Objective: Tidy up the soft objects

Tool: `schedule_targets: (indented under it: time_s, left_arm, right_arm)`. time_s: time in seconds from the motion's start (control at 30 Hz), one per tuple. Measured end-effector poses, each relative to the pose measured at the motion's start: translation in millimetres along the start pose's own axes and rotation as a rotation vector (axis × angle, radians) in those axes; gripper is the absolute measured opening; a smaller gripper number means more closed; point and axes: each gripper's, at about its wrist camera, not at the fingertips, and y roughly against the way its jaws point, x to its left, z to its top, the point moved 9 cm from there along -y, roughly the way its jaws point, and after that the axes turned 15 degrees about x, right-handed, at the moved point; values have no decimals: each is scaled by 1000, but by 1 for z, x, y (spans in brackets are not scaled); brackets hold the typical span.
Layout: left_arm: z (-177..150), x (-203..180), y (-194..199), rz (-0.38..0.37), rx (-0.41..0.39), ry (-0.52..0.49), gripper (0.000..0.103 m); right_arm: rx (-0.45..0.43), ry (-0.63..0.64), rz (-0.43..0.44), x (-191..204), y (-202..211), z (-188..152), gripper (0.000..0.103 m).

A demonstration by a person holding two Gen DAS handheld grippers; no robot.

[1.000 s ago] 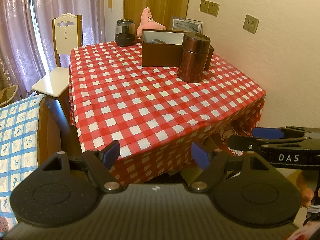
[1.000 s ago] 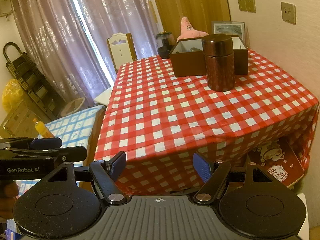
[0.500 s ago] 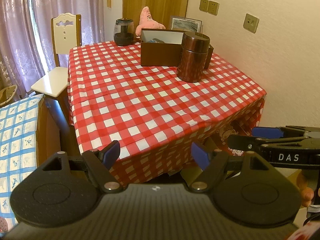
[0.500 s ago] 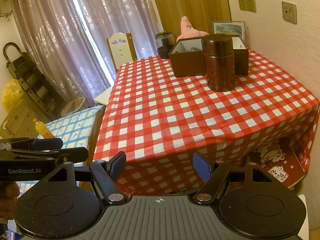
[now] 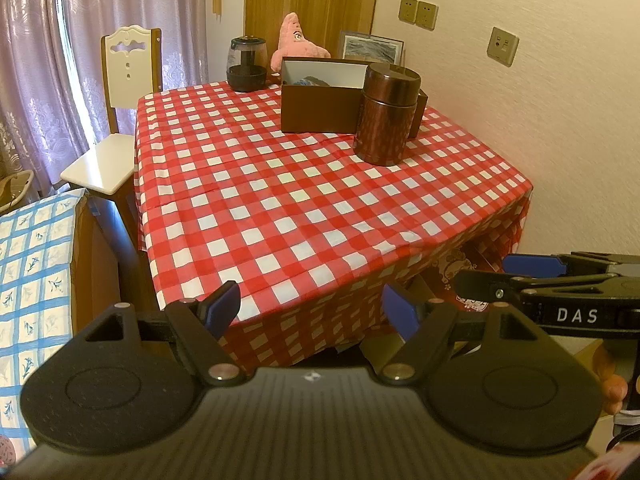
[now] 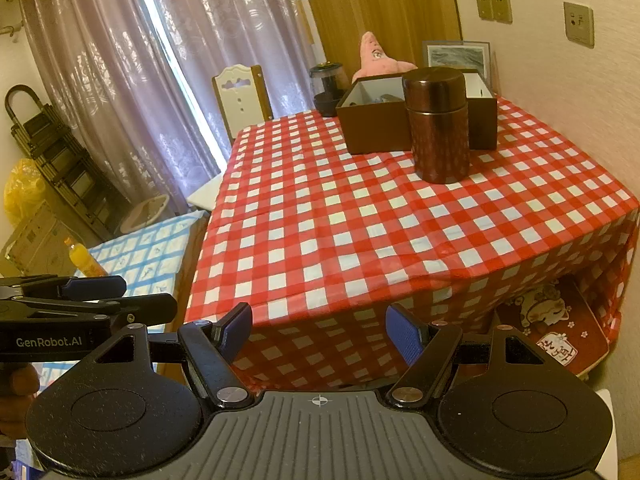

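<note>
From your left wrist camera, your left gripper (image 5: pixel 310 306) hangs in front of the near edge of the table (image 5: pixel 304 200), off its surface. Its jaws are spread wide, the blue pads (image 5: pixel 223 307) apart with nothing between them and touching nothing. The red checked cloth shows through the gap. Your right gripper (image 5: pixel 532 270) sits level at the right of this view, seen side-on, also short of the table. The pink plush toy (image 5: pixel 294 42) stands at the far edge, behind the brown box (image 5: pixel 320 110), which is open at the top. A dark item lies inside the box, too hidden to name. The brown canister (image 5: pixel 386 114) stands upright just in front of the box's right end. The dark jar (image 5: pixel 247 64) is near the far left corner, and a chair (image 5: pixel 116 112) stands beyond the table's left edge.

From your right wrist camera, your right gripper (image 6: pixel 320 330) is likewise held before the near edge, jaws spread wide, holding and touching nothing. Your left gripper (image 6: pixel 90 294) shows side-on at the left. The plush toy (image 6: pixel 376 56) peeks up behind the box (image 6: pixel 380 126) at the far edge, with the canister (image 6: pixel 438 124) in front.
</note>
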Motion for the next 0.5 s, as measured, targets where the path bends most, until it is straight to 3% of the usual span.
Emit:
schedule_targets:
  time_s: [0.5]
  left_arm:
    - [1,1,0,-1,0,0,77]
  right_arm:
    - [3,-2,-2,0,-2,2,74]
